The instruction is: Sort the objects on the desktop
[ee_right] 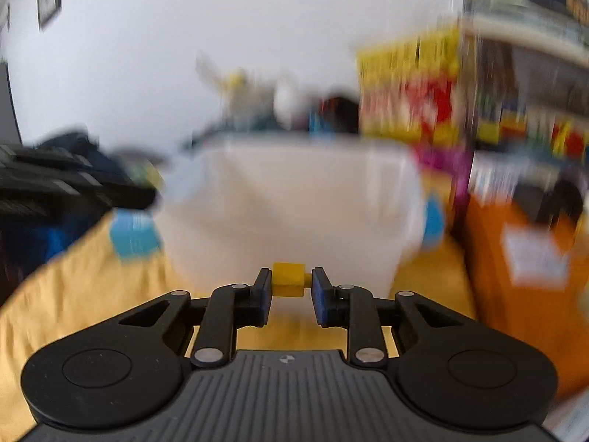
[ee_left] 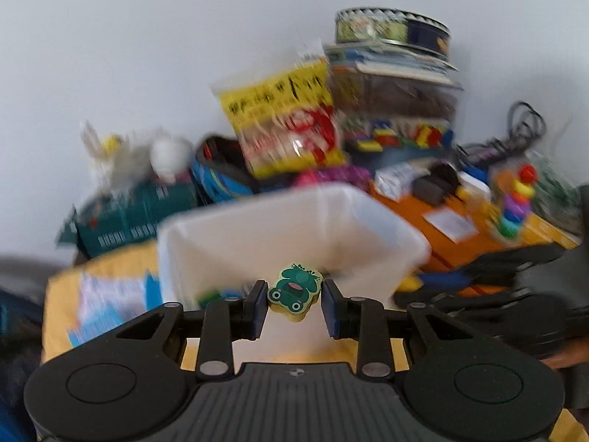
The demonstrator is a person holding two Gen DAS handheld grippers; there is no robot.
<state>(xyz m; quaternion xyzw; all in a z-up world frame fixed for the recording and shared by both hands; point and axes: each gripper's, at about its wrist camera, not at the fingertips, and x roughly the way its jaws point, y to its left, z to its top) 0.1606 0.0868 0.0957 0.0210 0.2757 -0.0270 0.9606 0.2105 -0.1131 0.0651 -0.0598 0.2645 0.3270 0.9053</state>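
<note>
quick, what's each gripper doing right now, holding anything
Left gripper: shut on the frog block, at the white bin.
Right gripper: shut on the yellow block.

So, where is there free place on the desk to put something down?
Bare yellow surface lies in front of the white bin, between it and the right gripper holding the yellow block. The left gripper holds the frog piece. Behind the bin, around the snack bag, it is crowded.
</note>
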